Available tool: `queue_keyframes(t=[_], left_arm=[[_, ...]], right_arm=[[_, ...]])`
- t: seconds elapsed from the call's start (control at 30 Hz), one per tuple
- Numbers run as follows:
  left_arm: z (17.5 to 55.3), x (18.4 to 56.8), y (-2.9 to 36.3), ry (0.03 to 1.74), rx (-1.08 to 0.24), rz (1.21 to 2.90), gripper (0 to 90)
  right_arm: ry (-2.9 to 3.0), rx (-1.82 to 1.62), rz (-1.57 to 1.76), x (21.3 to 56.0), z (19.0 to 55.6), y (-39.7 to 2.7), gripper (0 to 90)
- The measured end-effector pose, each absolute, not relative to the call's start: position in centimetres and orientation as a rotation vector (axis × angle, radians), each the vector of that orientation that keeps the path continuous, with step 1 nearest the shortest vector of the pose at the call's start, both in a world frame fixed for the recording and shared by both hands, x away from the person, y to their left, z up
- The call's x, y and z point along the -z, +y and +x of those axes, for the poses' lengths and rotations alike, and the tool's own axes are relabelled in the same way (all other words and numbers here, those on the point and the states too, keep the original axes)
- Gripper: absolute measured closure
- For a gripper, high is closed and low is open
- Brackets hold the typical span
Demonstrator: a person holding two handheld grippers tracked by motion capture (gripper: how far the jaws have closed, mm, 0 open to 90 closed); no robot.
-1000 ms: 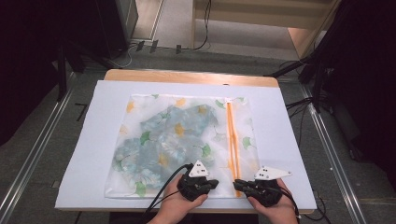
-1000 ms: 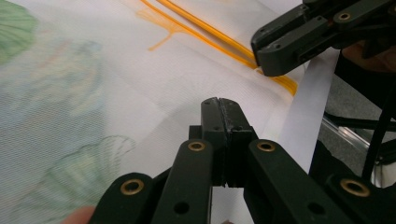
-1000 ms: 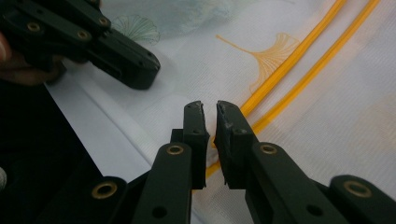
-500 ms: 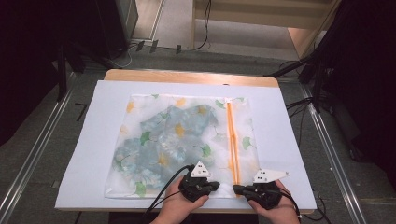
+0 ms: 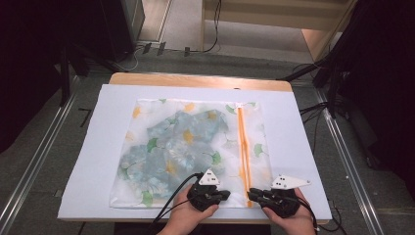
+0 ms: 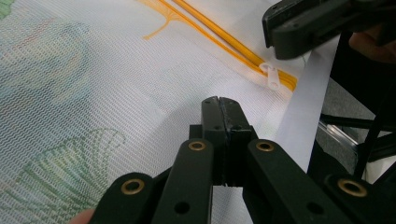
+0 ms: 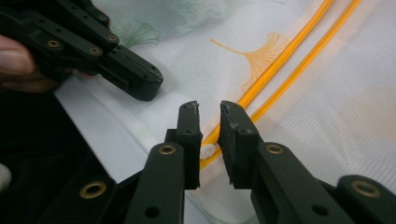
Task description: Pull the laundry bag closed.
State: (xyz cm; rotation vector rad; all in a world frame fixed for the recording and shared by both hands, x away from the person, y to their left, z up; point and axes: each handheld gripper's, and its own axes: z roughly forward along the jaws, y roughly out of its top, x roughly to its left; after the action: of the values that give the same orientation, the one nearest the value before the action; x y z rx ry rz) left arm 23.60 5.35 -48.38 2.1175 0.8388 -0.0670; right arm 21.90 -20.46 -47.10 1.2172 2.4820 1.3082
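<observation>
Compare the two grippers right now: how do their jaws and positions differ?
The left gripper has its jaws pressed shut over the mesh laundry bag; the right gripper has its jaws parted. The left sits beside the orange zipper; the right straddles it, around the white zipper pull. Both work the bag's near edge.

Little has shifted over the last second. The right claw has crept leftward along the worktop's near edge, closing on the near end of the orange zipper of the mesh laundry bag; its jaws now stand slightly apart astride the white zipper pull. The left claw has edged a touch toward the near edge, jaws pressed together over the mesh.
</observation>
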Motion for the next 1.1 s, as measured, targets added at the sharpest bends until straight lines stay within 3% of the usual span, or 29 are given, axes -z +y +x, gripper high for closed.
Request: queue_keyframes(t=[0.03,0.43,0.67,0.8,0.93,1.0,1.1], left_arm=[[23.6,48.4,5.3,0.839,0.066,2.118,90.0],[23.6,48.4,5.3,0.836,0.067,2.117,90.0],[23.6,48.4,5.4,0.836,0.072,2.114,90.0],[23.5,48.4,5.3,0.836,0.069,2.113,90.0],[23.6,48.4,5.4,0.835,0.072,2.113,90.0],[23.6,48.4,5.4,0.836,0.073,2.113,90.0],[23.6,48.4,5.4,0.834,0.073,2.113,90.0]], right_arm=[[2.464,-1.278,1.224,47.1,21.9,-20.3,90.0],[2.582,-1.235,1.159,47.8,22.0,-18.9,90.0],[2.573,-1.258,1.199,47.6,21.9,-20.9,89.8],[2.529,-1.319,1.277,47.6,22.0,-22.1,83.0],[2.517,-1.353,1.309,47.3,21.8,-22.0,72.3],[2.491,-1.314,1.301,47.3,21.6,-21.5,61.8],[2.514,-1.311,1.263,47.6,21.3,-21.0,57.5]])
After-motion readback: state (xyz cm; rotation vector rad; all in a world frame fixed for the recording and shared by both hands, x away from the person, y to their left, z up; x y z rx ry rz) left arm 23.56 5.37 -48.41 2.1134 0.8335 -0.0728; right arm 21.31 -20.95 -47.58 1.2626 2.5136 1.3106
